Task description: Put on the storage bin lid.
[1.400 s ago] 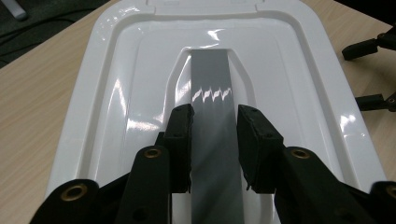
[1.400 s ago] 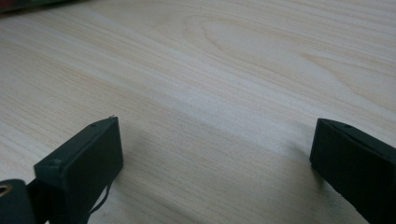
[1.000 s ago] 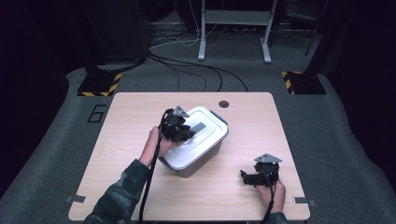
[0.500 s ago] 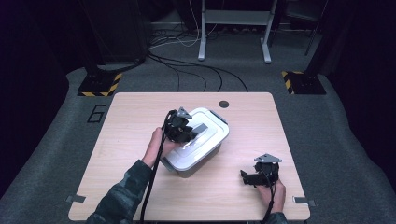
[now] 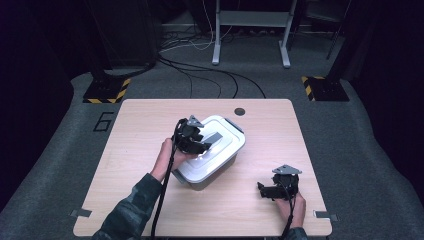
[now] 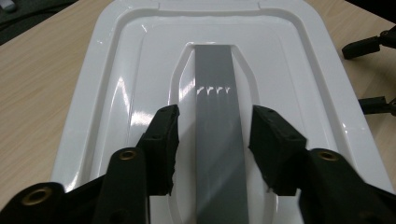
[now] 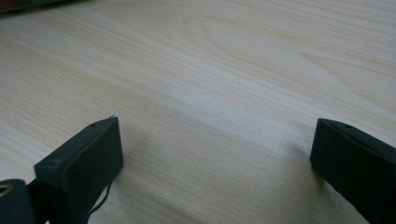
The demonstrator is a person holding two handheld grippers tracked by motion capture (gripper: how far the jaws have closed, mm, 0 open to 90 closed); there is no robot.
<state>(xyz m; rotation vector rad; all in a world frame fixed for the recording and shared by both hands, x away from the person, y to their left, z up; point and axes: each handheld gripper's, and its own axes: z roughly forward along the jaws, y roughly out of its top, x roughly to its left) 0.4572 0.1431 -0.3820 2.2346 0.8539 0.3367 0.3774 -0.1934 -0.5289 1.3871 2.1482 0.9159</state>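
Observation:
A white plastic box (image 5: 220, 160) with a white lid (image 6: 140, 70) stands at the table's middle, turned at an angle. A flat grey handle (image 6: 212, 79) runs along the lid's recess. My left gripper (image 5: 202, 144) hovers over the lid. In the left gripper view its jaws (image 6: 214, 135) straddle the grey handle with a gap on each side. They have just been opening, and the pads do not press on the handle. My right gripper (image 5: 262, 190) rests near the table's front right, its jaws (image 7: 215, 144) wide open over bare wood.
The wooden table (image 5: 135, 130) has a dark round grommet (image 5: 240, 111) at its back edge. Cables (image 5: 200, 75), a metal stand (image 5: 250, 30) and hazard-striped feet (image 5: 102, 92) lie on the floor beyond the table.
The left hand and gripper stay on the lid, and the box keeps its place. The right gripper has not moved.

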